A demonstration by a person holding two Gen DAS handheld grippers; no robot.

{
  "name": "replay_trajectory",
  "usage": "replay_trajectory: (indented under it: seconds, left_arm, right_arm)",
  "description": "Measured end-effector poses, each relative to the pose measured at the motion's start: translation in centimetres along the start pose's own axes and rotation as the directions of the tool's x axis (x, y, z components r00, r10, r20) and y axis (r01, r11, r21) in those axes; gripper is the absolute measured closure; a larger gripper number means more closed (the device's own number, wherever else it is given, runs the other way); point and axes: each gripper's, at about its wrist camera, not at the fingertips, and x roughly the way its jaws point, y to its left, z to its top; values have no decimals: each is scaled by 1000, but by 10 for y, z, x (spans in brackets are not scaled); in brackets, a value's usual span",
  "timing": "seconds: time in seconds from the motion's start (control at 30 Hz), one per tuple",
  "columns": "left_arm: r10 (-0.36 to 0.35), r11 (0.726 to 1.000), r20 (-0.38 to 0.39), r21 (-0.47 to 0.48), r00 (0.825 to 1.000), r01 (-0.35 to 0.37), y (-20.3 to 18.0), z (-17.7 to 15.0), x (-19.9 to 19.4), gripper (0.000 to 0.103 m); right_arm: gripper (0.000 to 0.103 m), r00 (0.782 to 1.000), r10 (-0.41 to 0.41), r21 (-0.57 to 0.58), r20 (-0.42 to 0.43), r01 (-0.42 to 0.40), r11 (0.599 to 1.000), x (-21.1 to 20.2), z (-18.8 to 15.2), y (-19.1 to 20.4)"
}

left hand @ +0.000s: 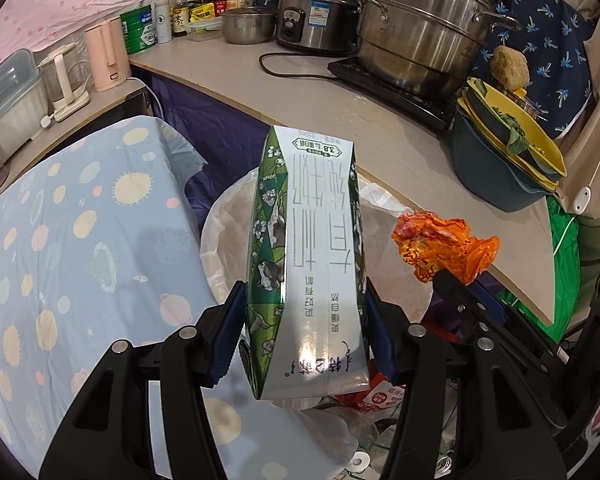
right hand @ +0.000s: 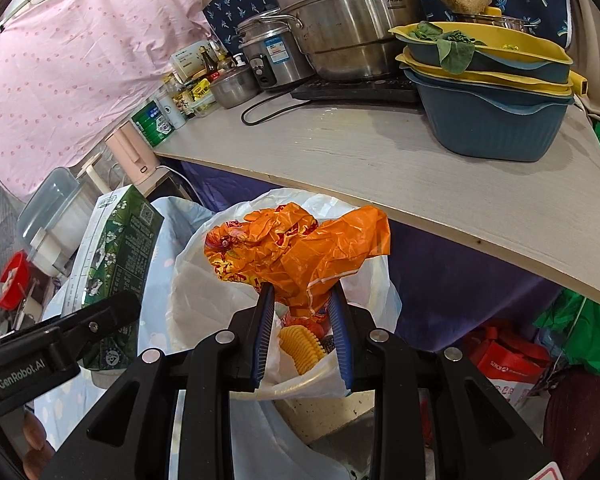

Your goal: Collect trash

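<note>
My left gripper (left hand: 305,304) is shut on a green and silver milk carton (left hand: 306,264), holding it lengthwise above a bin lined with a white bag (left hand: 224,232). The same carton (right hand: 116,256) shows at the left of the right wrist view, with the left gripper's black body beneath it. My right gripper (right hand: 302,300) is shut on a crumpled orange plastic wrapper (right hand: 296,248) that hangs over the white bin bag (right hand: 188,280). A yellow ridged piece (right hand: 300,348) lies inside the bin. The orange wrapper (left hand: 444,244) also appears to the right of the carton.
A pale counter (right hand: 380,168) juts over the bin, carrying a steel steamer pot (left hand: 420,28), a rice cooker (left hand: 316,12), bottles and stacked blue and yellow basins (right hand: 488,92). A blue spotted cloth (left hand: 80,240) covers a surface on the left. Red and green bags (right hand: 512,356) sit beneath the counter.
</note>
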Motion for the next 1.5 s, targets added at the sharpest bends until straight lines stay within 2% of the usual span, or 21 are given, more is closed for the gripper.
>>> replay_trajectory:
  seconds: [0.67,0.7,0.73,0.83,0.87,0.93,1.07,1.2,1.5]
  left_arm:
    - [6,1000,-21,-2,1000,-6,-5,12,32,49]
    - [3,1000,-22,-5,1000,-3,-4,13,34,50]
    - [2,1000,-17,-7,1000,-2,-2,13,34,49]
    - [12,1000,1,-15,1000,-12,2,15,31,41]
    - [16,1000,7,-23,1000,-16,4,15,29,35]
    - [21,999,15,-39,1000,-20,9,16,26,32]
    - [39,998,22,-55,999,-38,17,16,19,32]
    - [65,997,37,-53,997,-63,23,11,8,30]
    - [127,988,62,-93,990,-121,44,-7,-18,19]
  right_arm:
    - [73,999,-26,-25,-43,25,999,33,10,5]
    - [69,999,-31,-28,-41,30,999,34,10,7]
    - [61,999,-31,-29,-37,30,999,34,11,8]
    - [54,999,-33,-12,-12,32,999,29,15,9]
    - [52,999,-31,-7,-6,31,999,28,16,9]
    - [48,1000,-28,-4,4,28,1000,23,17,9]
    - [45,1000,-26,-13,14,26,1000,14,17,15]
    - [35,999,-30,-31,32,31,999,2,15,23]
    - [19,998,-41,-82,50,45,996,-27,3,37]
